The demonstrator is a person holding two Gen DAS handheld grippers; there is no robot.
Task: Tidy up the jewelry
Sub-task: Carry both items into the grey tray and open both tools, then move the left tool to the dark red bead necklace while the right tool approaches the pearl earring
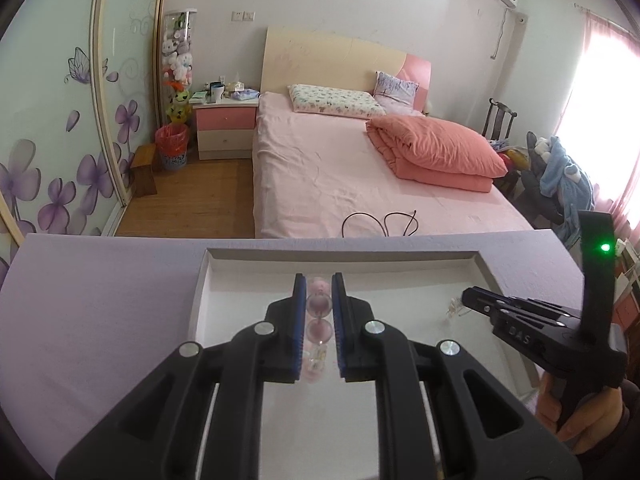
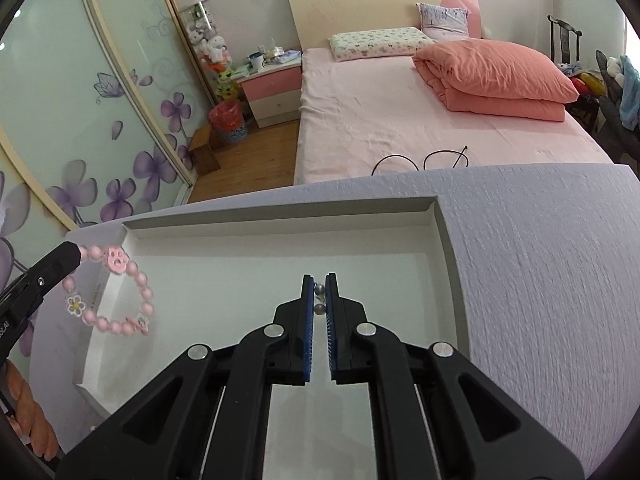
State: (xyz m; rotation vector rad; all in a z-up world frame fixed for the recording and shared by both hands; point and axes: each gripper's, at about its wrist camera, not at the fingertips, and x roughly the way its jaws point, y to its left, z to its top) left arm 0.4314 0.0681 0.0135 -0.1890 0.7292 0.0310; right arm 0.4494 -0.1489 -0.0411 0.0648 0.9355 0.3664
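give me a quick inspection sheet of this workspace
surface: lilac table, textured
job's things: white tray on it; pink bead bracelet and small grey-bead piece, both held over tray
clutter: nothing seen on table
grippers: left gripper shut on bracelet; right gripper shut on grey-bead piece
cables: black cable on bed
surroundings: bedroom, nightstand, flowered wardrobe, red bin

The bracelet point(image 2: 116, 292) was pink beads with a white flower charm – the tray point(image 2: 280, 216) white, the tabletop point(image 2: 540, 280) pale lilac, the gripper pads point(image 2: 307, 320) blue.
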